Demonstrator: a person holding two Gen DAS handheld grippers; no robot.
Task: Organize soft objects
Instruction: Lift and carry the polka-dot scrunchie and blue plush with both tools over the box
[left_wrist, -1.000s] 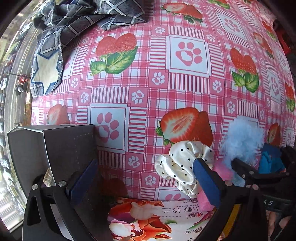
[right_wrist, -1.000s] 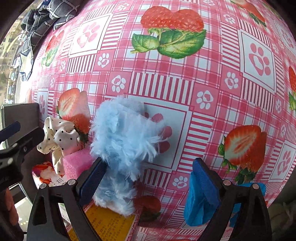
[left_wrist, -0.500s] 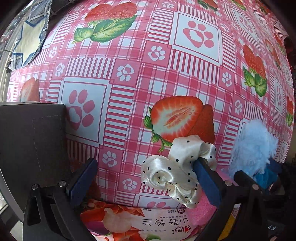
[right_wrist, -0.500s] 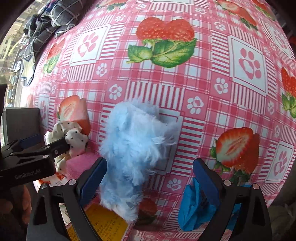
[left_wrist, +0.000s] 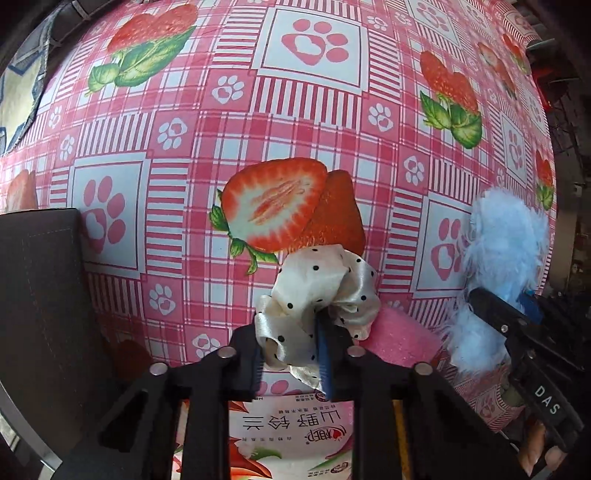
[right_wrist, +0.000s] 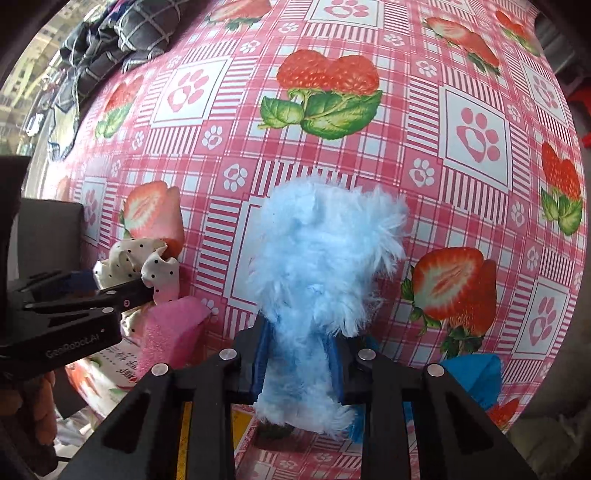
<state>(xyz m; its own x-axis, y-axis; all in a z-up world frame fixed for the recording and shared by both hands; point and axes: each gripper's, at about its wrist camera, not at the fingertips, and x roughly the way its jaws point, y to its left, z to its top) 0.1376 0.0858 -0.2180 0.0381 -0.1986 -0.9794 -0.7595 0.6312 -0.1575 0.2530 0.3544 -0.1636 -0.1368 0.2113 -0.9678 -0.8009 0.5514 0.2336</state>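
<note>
Claws each clench one soft item, left claw (left_wrist: 291, 354) on the dotted scrunchie (left_wrist: 325, 284), right claw (right_wrist: 299, 365) on the blue fluff (right_wrist: 325, 266), likely for sorting separately.

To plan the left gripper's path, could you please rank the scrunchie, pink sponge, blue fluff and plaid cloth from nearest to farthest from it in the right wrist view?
1. Scrunchie: pinched in the left gripper.
2. Pink sponge: just below it.
3. Blue fluff: centre, in the right gripper.
4. Plaid cloth: far top-left corner.
</note>
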